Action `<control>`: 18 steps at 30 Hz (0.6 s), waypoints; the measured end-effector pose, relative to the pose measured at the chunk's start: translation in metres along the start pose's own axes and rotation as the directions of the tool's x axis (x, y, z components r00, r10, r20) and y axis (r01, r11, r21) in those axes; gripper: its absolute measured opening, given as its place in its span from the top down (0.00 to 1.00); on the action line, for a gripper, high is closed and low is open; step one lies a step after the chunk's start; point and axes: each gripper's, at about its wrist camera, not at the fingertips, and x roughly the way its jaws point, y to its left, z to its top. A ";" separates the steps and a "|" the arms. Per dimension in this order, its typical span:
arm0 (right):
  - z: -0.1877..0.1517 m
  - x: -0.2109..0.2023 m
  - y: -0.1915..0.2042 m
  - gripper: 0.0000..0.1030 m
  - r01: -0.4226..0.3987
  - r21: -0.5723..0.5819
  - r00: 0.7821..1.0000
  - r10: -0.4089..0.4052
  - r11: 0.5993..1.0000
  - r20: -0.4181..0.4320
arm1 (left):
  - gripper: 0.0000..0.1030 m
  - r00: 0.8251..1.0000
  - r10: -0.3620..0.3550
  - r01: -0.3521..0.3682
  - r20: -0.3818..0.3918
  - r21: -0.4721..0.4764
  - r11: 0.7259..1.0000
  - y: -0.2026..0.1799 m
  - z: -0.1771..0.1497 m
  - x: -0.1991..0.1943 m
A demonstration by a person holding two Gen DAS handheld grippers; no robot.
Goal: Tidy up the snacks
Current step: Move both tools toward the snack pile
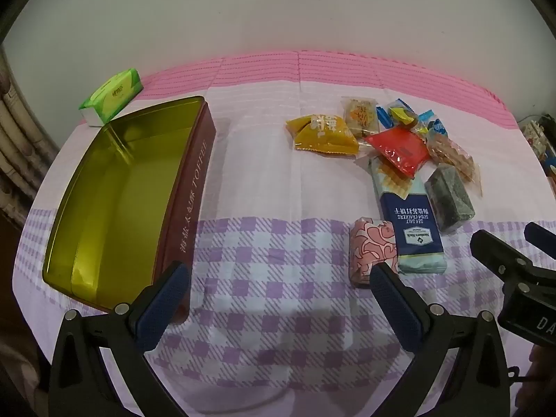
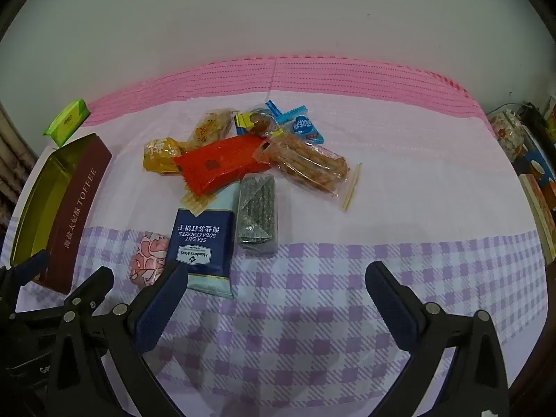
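Note:
An open, empty gold-lined toffee tin [image 1: 114,191] with maroon sides stands at the left; it also shows in the right wrist view [image 2: 52,205]. A pile of wrapped snacks lies to its right: a blue soda cracker pack [image 2: 203,239], a pink patterned packet [image 2: 149,262], a red packet [image 2: 219,166], a dark grey bar [image 2: 257,215], a clear bag of brown sticks [image 2: 309,166] and a yellow packet [image 1: 323,133]. My left gripper [image 1: 278,274] is open and empty, above the cloth between tin and snacks. My right gripper [image 2: 274,274] is open and empty, just in front of the pile.
A pink and purple checked cloth [image 2: 382,208] covers the table. A green tissue pack [image 1: 113,95] lies behind the tin. Boxes and clutter [image 2: 535,173] sit past the right edge. A white wall stands behind.

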 end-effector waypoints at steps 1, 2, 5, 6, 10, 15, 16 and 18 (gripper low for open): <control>0.000 0.000 0.001 0.01 0.005 -0.003 1.000 -0.005 1.000 0.003 | 0.00 1.000 0.004 -0.004 0.000 0.002 1.000 0.000 0.000 0.000; 0.000 -0.001 0.001 0.01 0.008 -0.006 1.000 -0.008 1.000 0.008 | 0.00 1.000 0.002 -0.002 -0.001 0.001 1.000 0.000 0.000 0.000; -0.003 -0.002 0.004 0.01 0.019 -0.007 1.000 -0.019 1.000 0.018 | 0.00 1.000 -0.001 0.001 0.000 -0.001 1.000 0.000 0.000 0.000; -0.006 -0.004 -0.002 0.01 -0.016 0.003 1.000 0.016 1.000 0.003 | 0.00 1.000 0.001 -0.001 0.005 -0.001 1.000 0.000 -0.001 -0.001; -0.001 0.002 -0.001 0.01 -0.011 0.011 1.000 0.011 1.000 -0.022 | 0.00 1.000 0.001 -0.001 0.013 0.011 1.000 -0.003 -0.001 0.001; 0.000 0.007 -0.004 0.01 -0.027 0.011 0.999 0.027 1.000 -0.021 | 0.00 1.000 -0.008 0.008 0.008 0.022 1.000 -0.001 -0.001 -0.001; -0.001 0.006 -0.004 0.01 -0.027 0.010 1.000 0.027 1.000 -0.015 | 0.00 1.000 -0.012 0.011 0.005 0.024 1.000 -0.002 -0.001 -0.001; 0.000 0.006 -0.005 0.01 -0.028 0.010 1.000 0.028 1.000 -0.007 | 0.00 1.000 -0.017 0.016 0.001 0.031 0.999 -0.003 -0.001 0.000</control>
